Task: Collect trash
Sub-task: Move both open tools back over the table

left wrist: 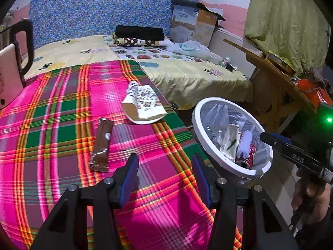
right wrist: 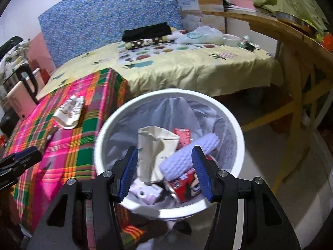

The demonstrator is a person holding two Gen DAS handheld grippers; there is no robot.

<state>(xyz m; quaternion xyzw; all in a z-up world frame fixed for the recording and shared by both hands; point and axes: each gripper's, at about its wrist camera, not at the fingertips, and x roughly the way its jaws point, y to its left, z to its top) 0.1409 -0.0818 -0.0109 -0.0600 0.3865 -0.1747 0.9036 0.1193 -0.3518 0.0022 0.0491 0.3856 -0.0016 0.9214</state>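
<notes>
My left gripper [left wrist: 165, 177] hovers open over the pink plaid cloth [left wrist: 52, 125], with nothing between its blue pads. A flat brown wrapper [left wrist: 102, 145] lies just ahead to its left, and a crumpled white printed paper [left wrist: 143, 104] lies farther on. The white lined bin [left wrist: 266, 156] stands at the cloth's right edge, with a red can [left wrist: 247, 156] inside. My right gripper [right wrist: 164, 170] is open above the bin [right wrist: 104, 141], clear of the cream paper bag [right wrist: 156, 145], lavender knobbly piece [right wrist: 189, 156] and red can [right wrist: 187, 185] in it.
A bed with a yellow sheet [left wrist: 187, 77] lies behind, bearing folded black clothes [left wrist: 139, 32] and a plastic bag [left wrist: 189, 49]. Cardboard boxes [left wrist: 193, 23] stand at the back. A wooden table [right wrist: 291, 33] is on the right. A pink flat object [left wrist: 9, 77] leans at the left.
</notes>
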